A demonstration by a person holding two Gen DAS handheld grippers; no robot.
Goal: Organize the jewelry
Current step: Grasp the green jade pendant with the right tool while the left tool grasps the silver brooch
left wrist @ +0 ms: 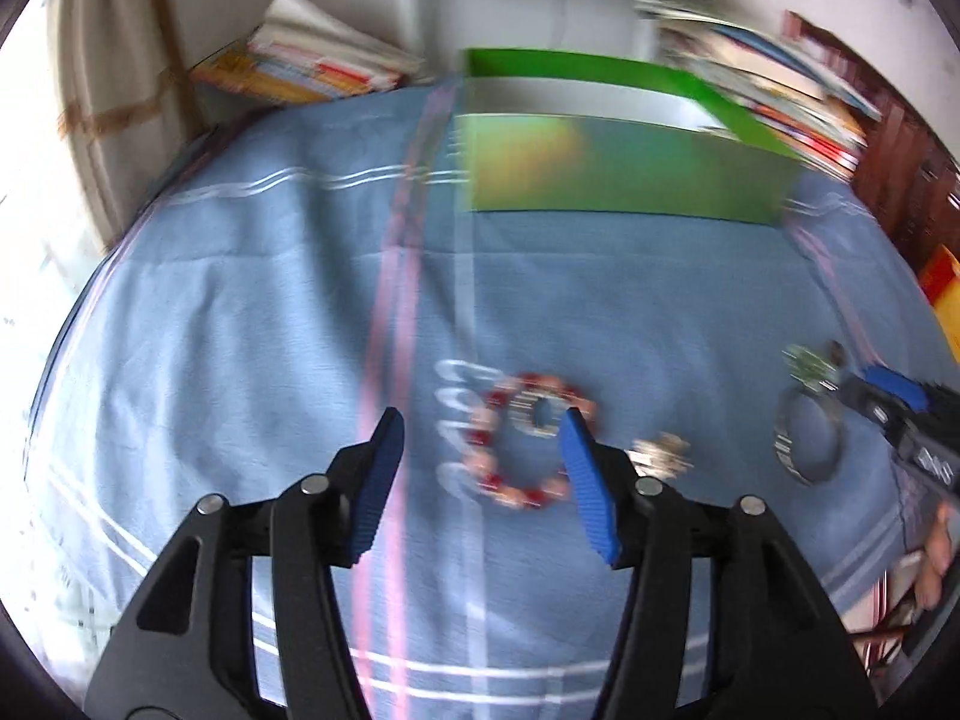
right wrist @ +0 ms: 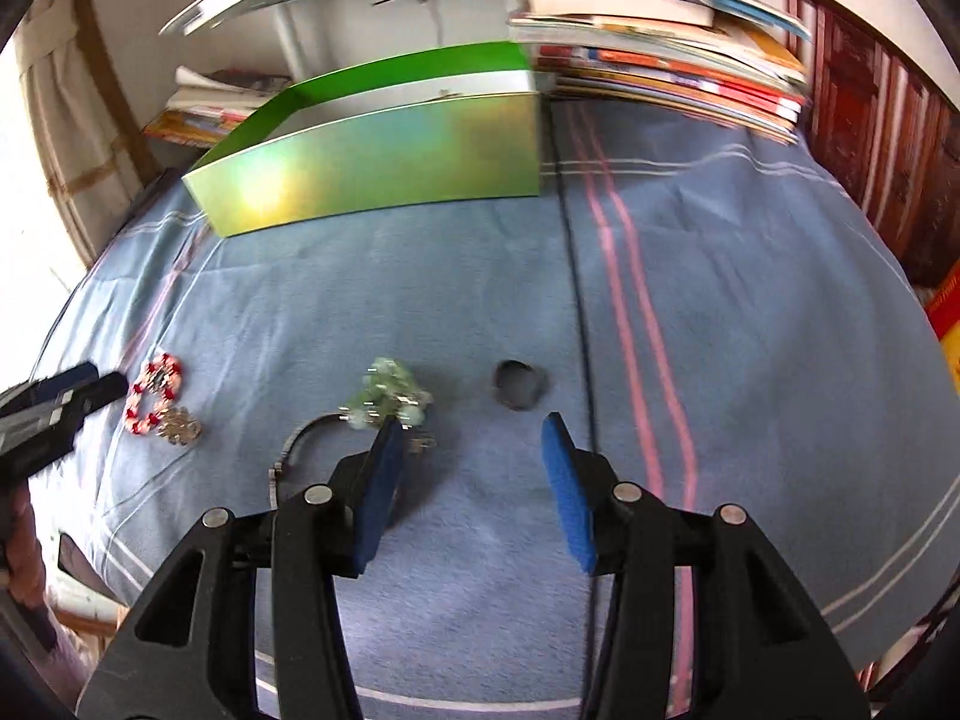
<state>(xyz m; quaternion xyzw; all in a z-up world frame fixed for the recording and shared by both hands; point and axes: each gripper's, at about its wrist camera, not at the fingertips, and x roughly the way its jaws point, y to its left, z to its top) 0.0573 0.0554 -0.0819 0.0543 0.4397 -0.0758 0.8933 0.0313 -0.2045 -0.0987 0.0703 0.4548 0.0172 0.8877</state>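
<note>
A red and pink bead bracelet (left wrist: 516, 450) lies on the blue cloth with a silver ring (left wrist: 540, 414) inside its far side. My left gripper (left wrist: 480, 426) is open and empty just above it. A silver brooch (left wrist: 660, 456) lies right of the bracelet. A silver bangle (left wrist: 804, 444) and a green bead piece (left wrist: 810, 363) lie further right. My right gripper (right wrist: 468, 438) is open and empty, with the green bead piece (right wrist: 387, 393) and bangle (right wrist: 300, 438) by its left finger and a dark ring (right wrist: 519, 384) ahead. The bracelet (right wrist: 153, 396) and brooch (right wrist: 177, 426) show at the left.
An open green box (left wrist: 618, 168) stands at the far side of the blue cloth (left wrist: 240, 330), and shows in the right wrist view (right wrist: 372, 162). Stacks of books (right wrist: 660, 78) lie behind it and at the far left (left wrist: 300, 66). A wooden cabinet (right wrist: 888, 138) stands at the right.
</note>
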